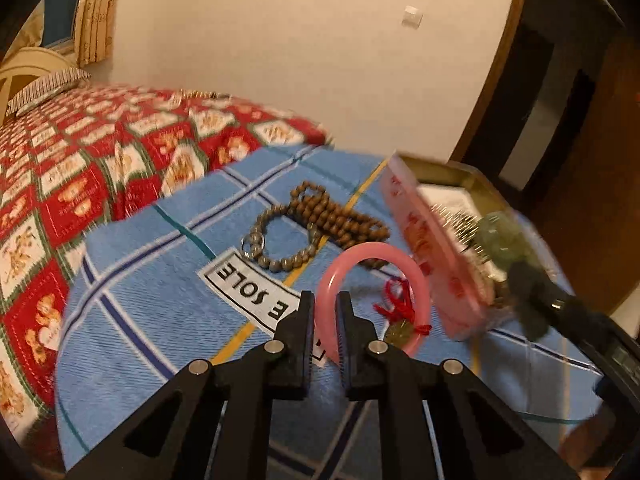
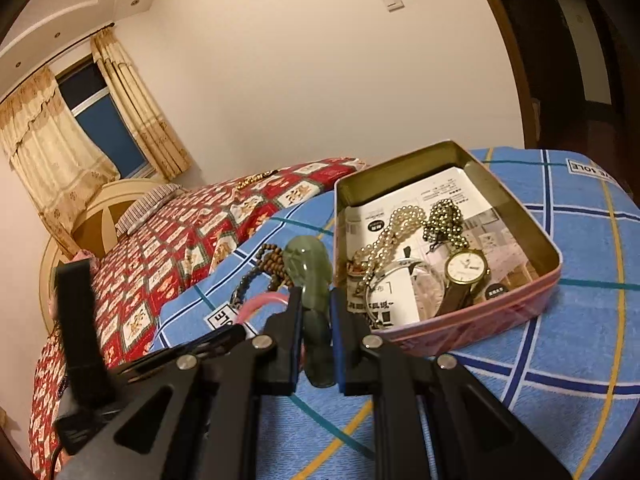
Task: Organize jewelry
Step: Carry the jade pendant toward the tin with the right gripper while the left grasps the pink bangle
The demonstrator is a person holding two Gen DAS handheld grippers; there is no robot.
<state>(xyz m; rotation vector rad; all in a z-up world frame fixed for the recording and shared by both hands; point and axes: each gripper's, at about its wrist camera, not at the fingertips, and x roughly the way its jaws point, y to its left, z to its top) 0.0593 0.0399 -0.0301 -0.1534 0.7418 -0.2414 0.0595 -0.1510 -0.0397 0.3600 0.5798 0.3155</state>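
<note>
The left claw [image 1: 325, 304] is clamped on the rim of a translucent pink round bangle [image 1: 372, 292] with a red tassel, above the blue checked cloth [image 1: 160, 280]; the right claw [image 2: 316, 304] grips a pale green jade bangle [image 2: 310, 276] beside the pink tin box [image 2: 532, 220] of jewelry

Right gripper [image 2: 316, 308] clamped on green jade bangle [image 2: 310, 276], just left of pink tin [image 2: 472, 320] holding watch [image 2: 466, 268], pearls [image 2: 394, 228], probably a clear bangle [image 2: 416, 280].
</note>
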